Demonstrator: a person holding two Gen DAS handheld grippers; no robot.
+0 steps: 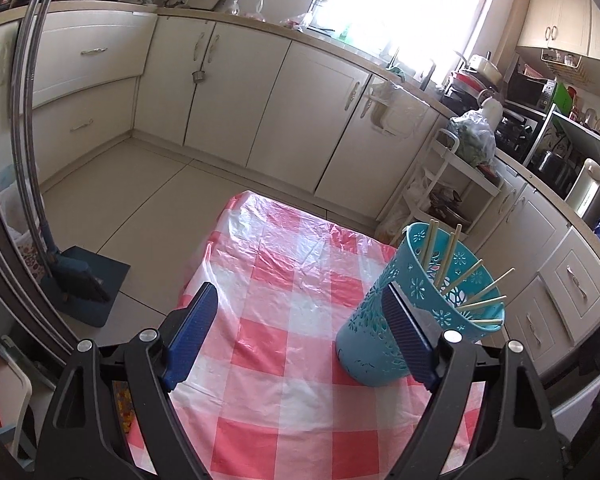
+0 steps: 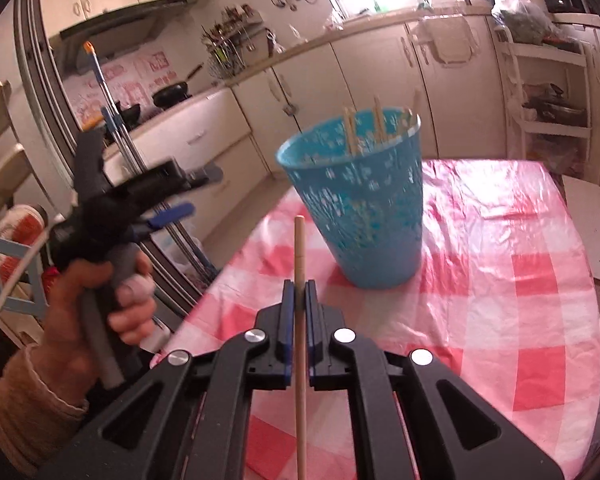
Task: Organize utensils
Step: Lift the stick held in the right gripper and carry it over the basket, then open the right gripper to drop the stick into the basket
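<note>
**One chopstick clamped, the rest already in the blue holder**

The right gripper (image 2: 299,292) has its blue pads pressed together on a single wooden chopstick (image 2: 299,248), which runs straight along the tool and sticks out past the fingertips, pointing toward the blue perforated holder (image 2: 360,208). The holder stands upright on the red-and-white checked tablecloth (image 2: 520,280), toward the far side of the tabletop in the right wrist view, and the chopstick tip stops short of it — no contact.

Several chopsticks (image 1: 466,278) lean inside the holder, their ends fanned out above the rim.

The left gripper (image 1: 304,320) hangs over the tabletop with its fingers spread wide apart and nothing between them. In the left wrist view the holder sits close behind its right-hand finger, near the tabletop's right edge; whether the finger touches the holder cannot be told. The right wrist view shows the left gripper off the table's left edge — held by the person's left hand (image 2: 100,300), blurred.
</note>
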